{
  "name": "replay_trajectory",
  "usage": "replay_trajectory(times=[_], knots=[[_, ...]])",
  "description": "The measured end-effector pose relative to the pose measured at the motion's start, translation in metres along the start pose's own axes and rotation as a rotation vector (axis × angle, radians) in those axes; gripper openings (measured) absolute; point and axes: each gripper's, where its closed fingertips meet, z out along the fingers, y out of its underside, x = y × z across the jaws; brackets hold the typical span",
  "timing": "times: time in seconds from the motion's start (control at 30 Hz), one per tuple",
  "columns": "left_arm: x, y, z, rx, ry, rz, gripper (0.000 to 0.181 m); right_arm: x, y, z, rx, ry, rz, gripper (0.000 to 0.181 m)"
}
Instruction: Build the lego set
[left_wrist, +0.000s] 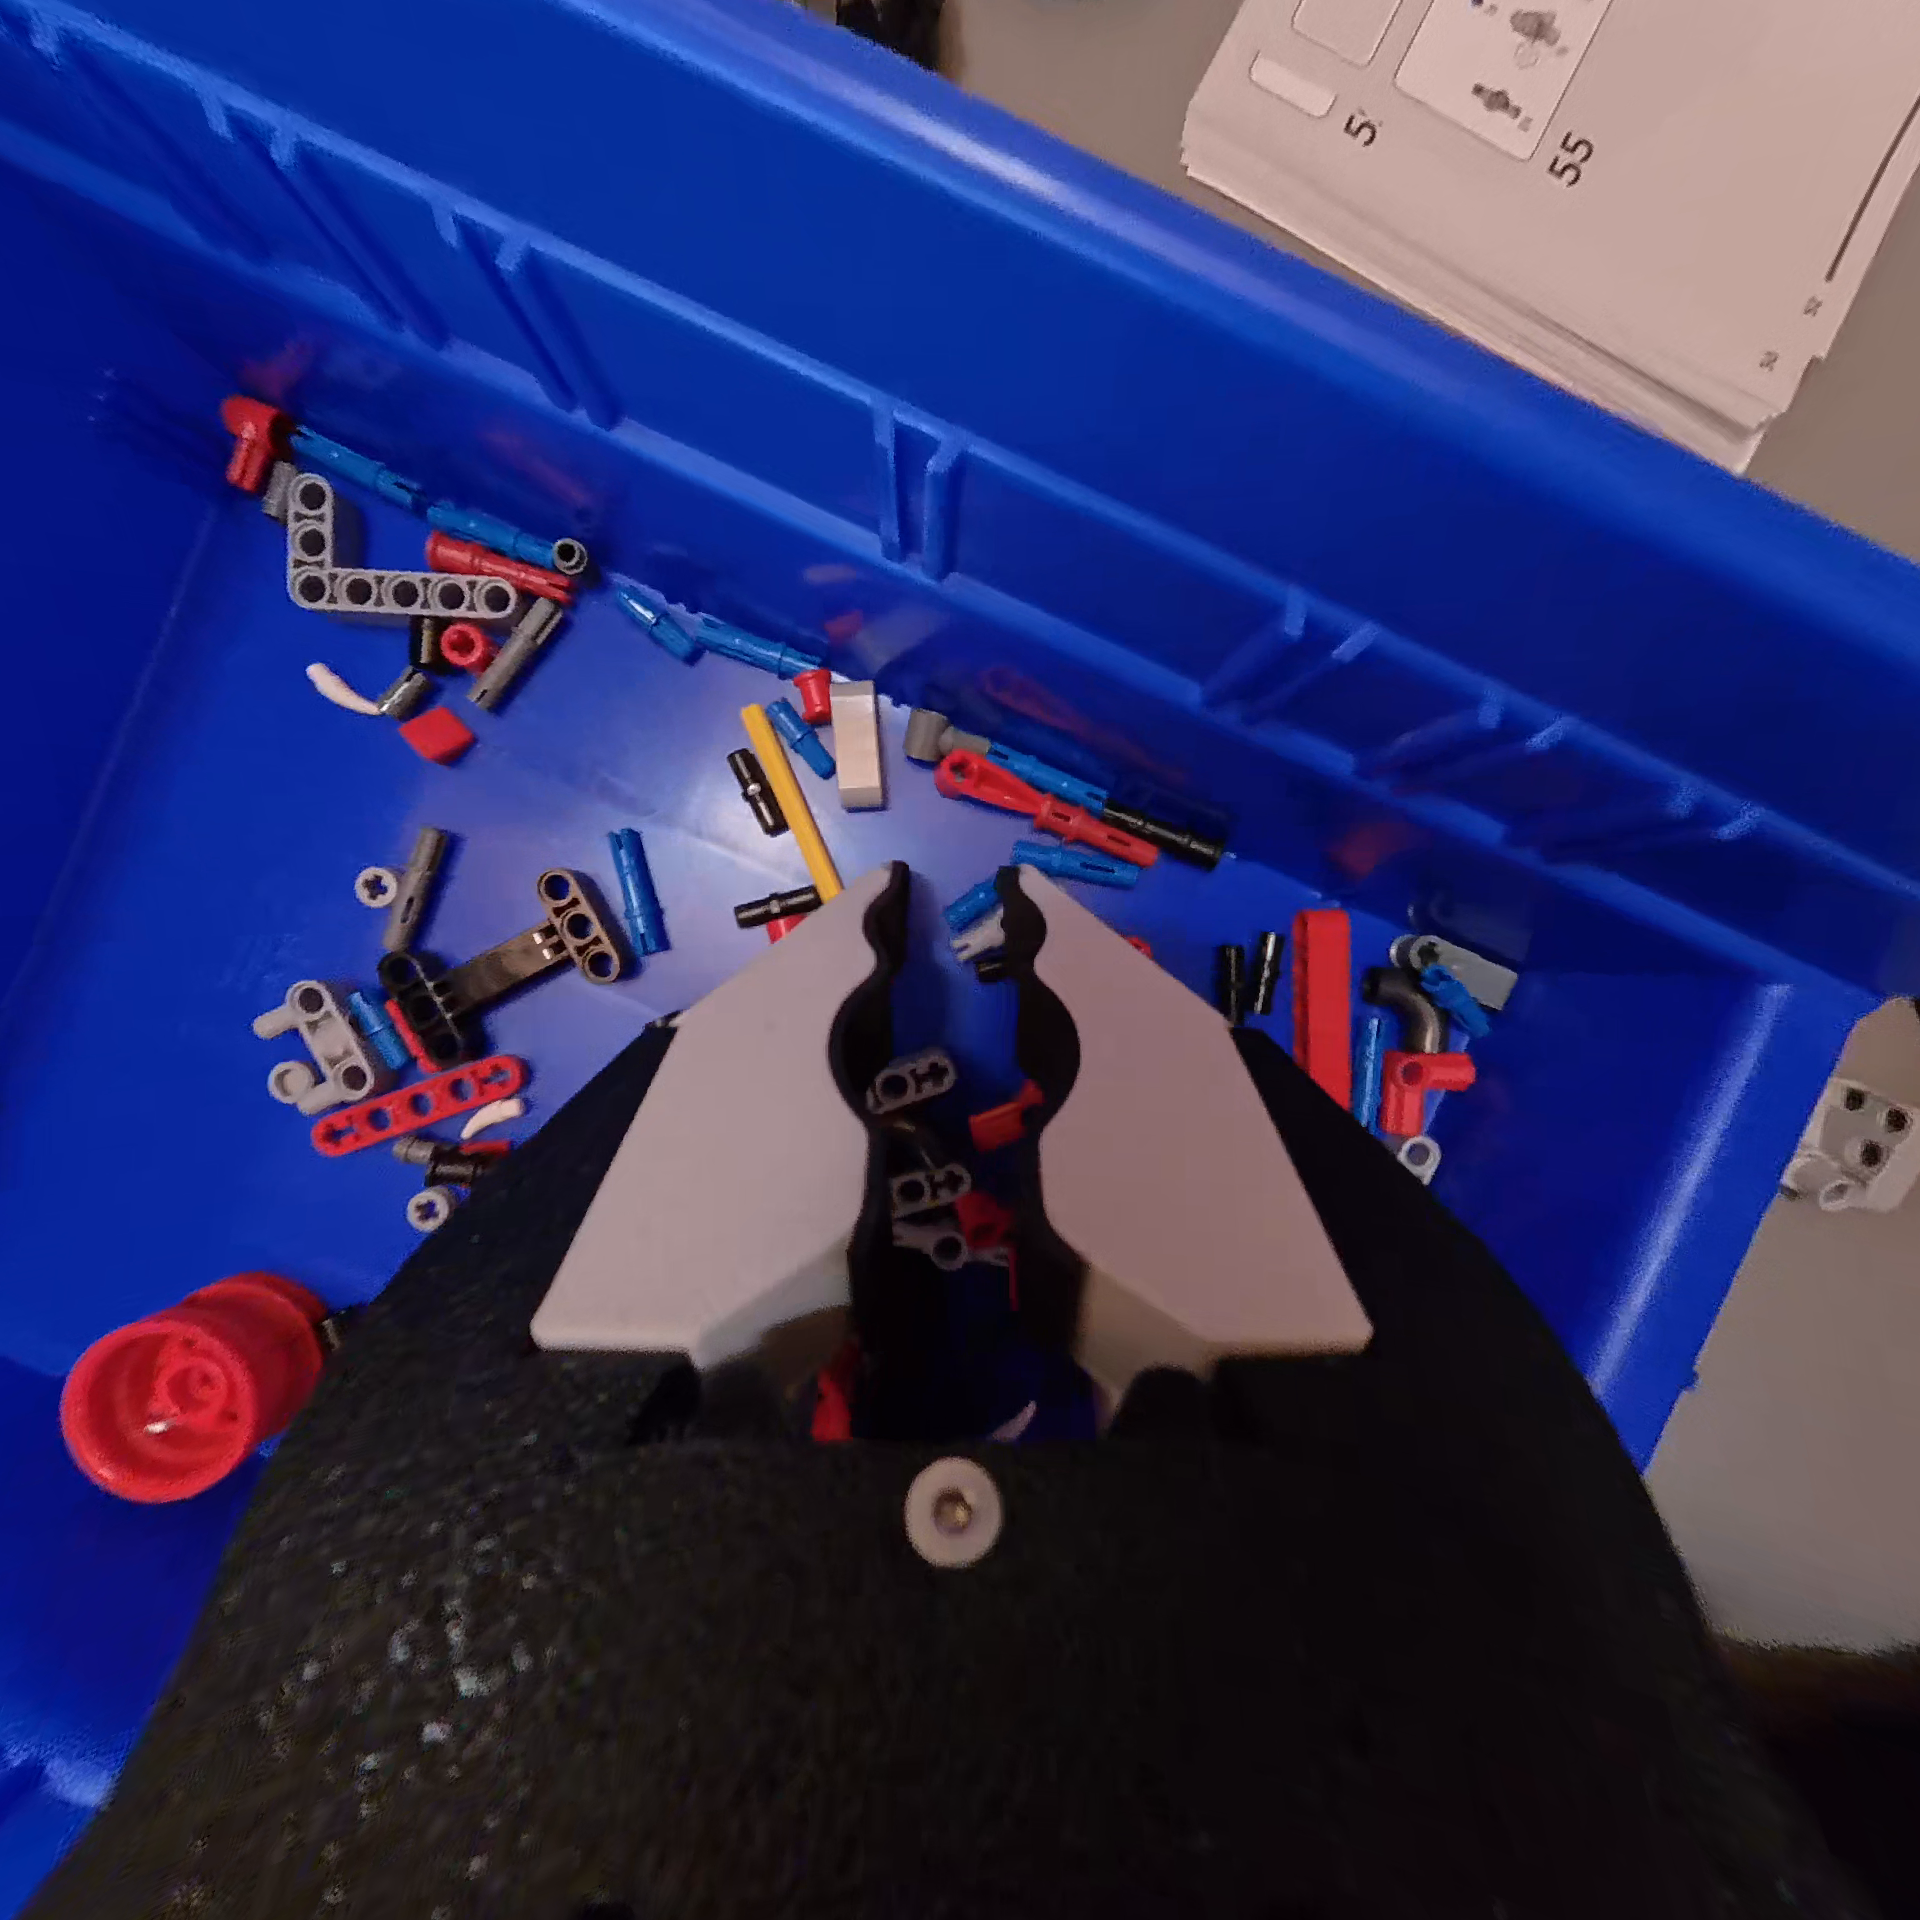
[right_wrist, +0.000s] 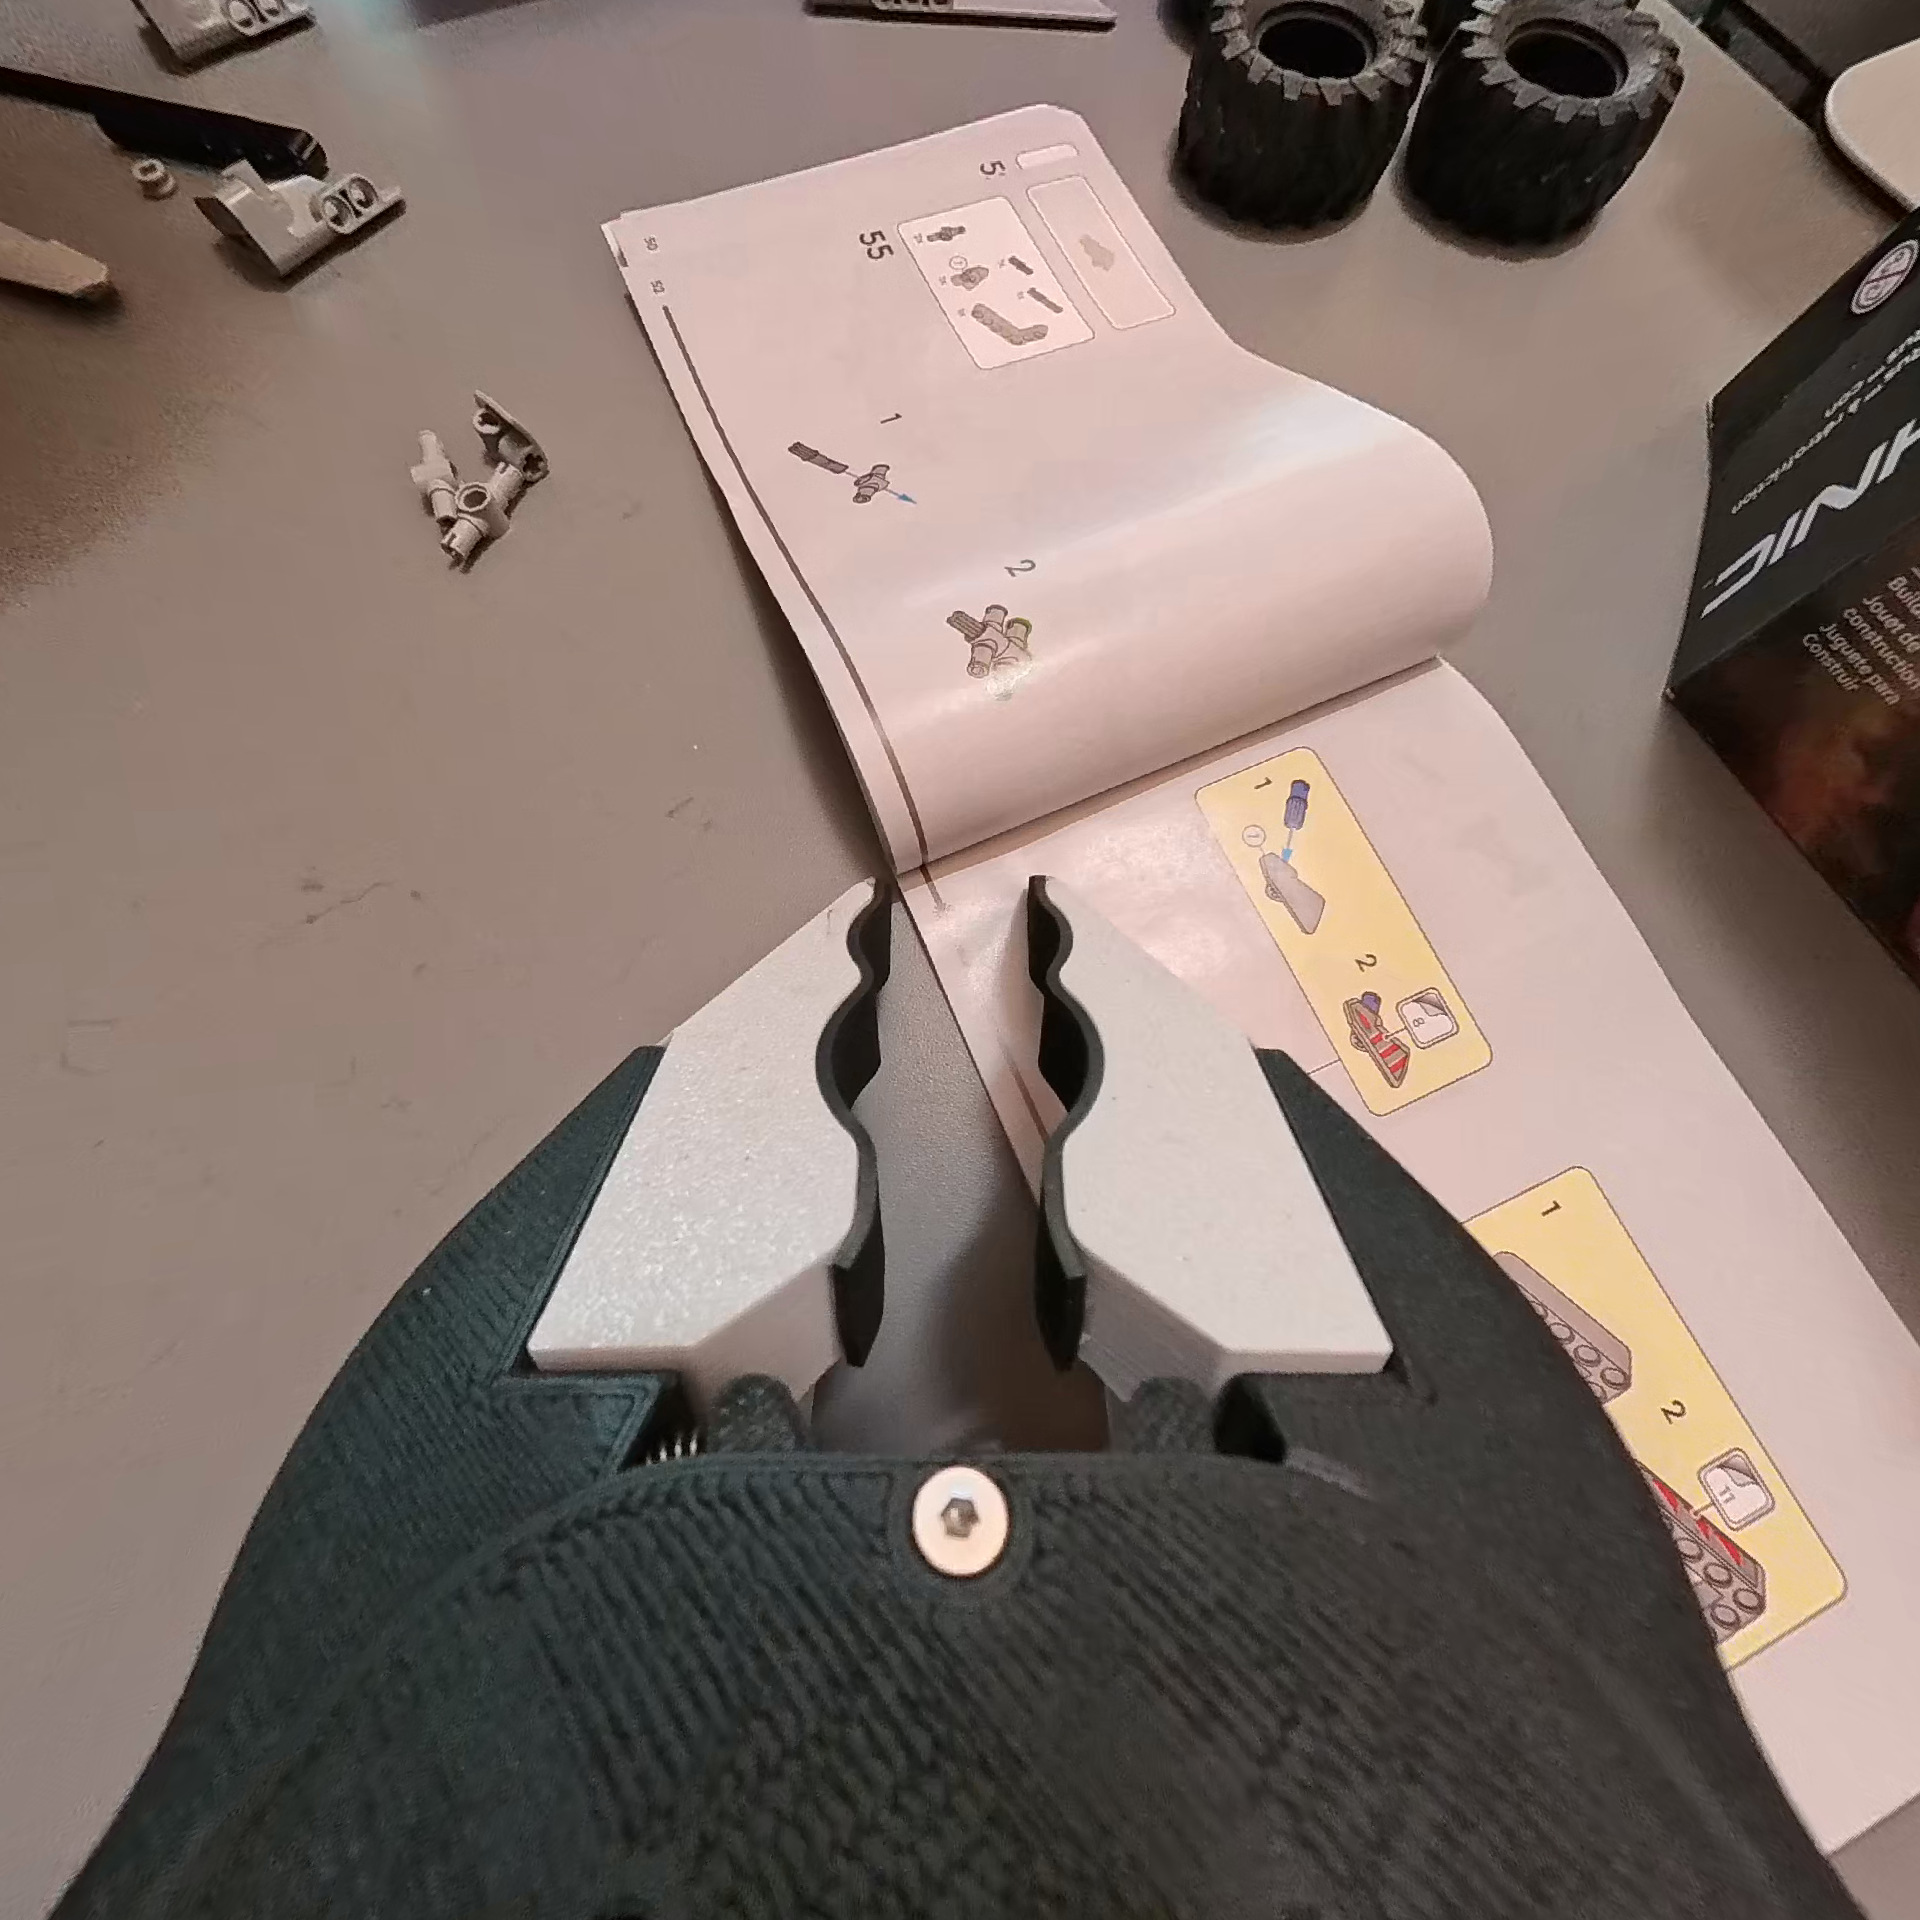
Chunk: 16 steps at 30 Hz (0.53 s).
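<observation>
My left gripper hangs open and empty over a blue bin of loose lego pieces. Its tips hover just above a blue pin and beside a yellow axle. A grey L-shaped beam lies at the bin's far left, a red wheel hub at the near left. My right gripper is open and empty above the table, over the left edge of the open instruction booklet. A small grey connector assembly lies on the table to its upper left.
Two black tyres stand at the table's back right. A dark lego box sits at the right edge. Grey panel pieces and a black part lie at the back left. The booklet also shows beyond the bin.
</observation>
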Motion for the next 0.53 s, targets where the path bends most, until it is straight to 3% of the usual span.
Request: replay_trajectory(times=[0.03, 0.3, 0.47, 0.53], knots=[[0.000, -0.001, 0.000, 0.003, 0.005, -0.011, 0.015, 0.000, 0.000, 0.000, 0.000, 0.000, 0.000, 0.025], [-0.003, 0.006, -0.006, -0.015, 0.008, -0.085, 0.015, -0.001, 0.000, 0.000, -0.001, 0.002, -0.009, 0.026], [-0.012, -0.006, -0.007, 0.049, -0.039, -0.108, 0.015, -0.001, 0.000, 0.000, -0.001, 0.001, -0.009, 0.027], [-0.009, 0.001, -0.004, 0.006, -0.025, -0.085, 0.016, -0.001, 0.000, 0.000, -0.001, 0.001, -0.009, 0.027]])
